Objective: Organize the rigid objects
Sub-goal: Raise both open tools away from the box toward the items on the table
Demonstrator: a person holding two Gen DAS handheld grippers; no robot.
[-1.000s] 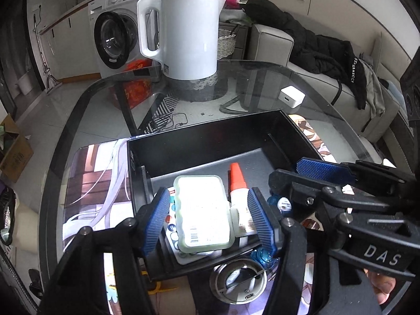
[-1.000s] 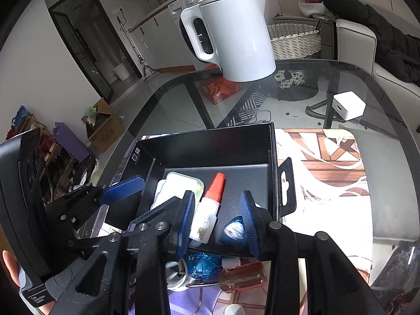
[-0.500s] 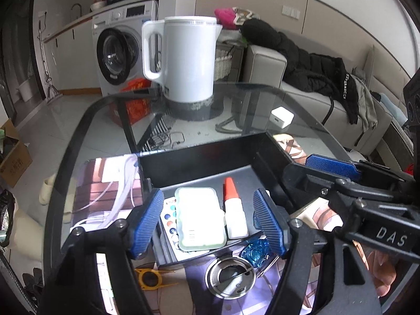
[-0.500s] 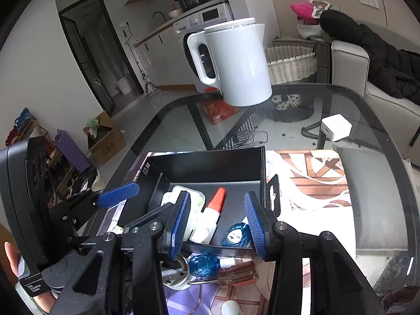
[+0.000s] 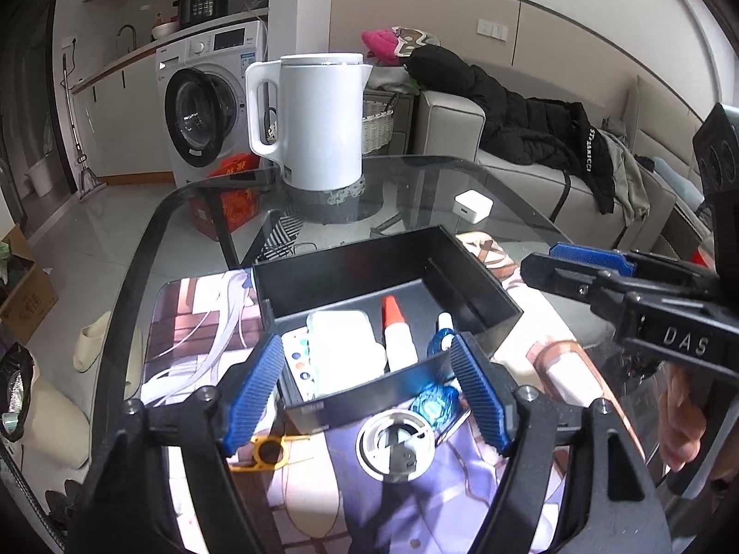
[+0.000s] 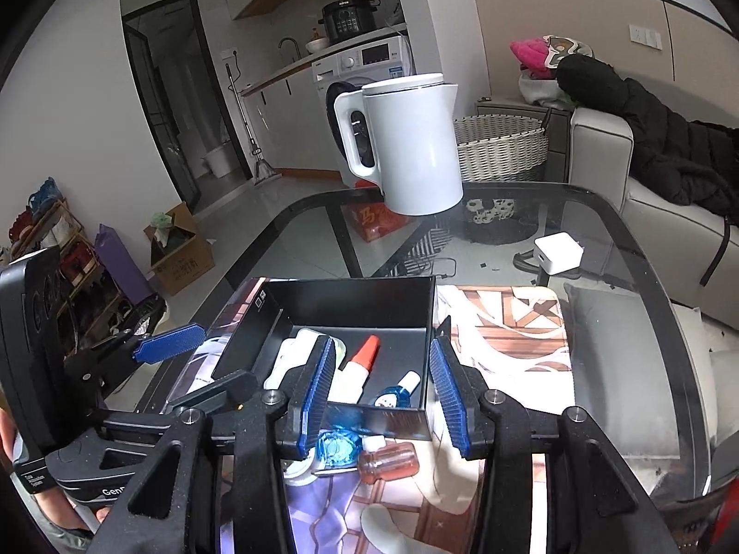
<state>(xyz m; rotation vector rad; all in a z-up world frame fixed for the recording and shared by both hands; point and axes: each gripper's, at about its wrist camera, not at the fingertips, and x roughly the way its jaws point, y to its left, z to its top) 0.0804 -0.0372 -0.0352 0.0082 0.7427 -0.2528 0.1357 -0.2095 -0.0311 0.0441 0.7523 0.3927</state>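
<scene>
The black box (image 5: 466,277) on the counter already holds a pale green case (image 5: 344,346), glue bottle (image 5: 397,337) and small blue bottle (image 5: 441,334). Just in front of it a round metal lid (image 5: 395,445), yellow tool (image 5: 265,452), blue piece (image 6: 337,445) and orange-handled tool (image 6: 390,459) remain outside. The left tongs (image 5: 365,392) stand wide and the right tongs (image 6: 383,397) narrower, both holding nothing.

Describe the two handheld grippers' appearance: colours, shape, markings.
Both the left gripper and the right gripper are black plastic frames with silver screws and blue ribbed finger pads. The right one's body bears white letters "DAS".
</scene>
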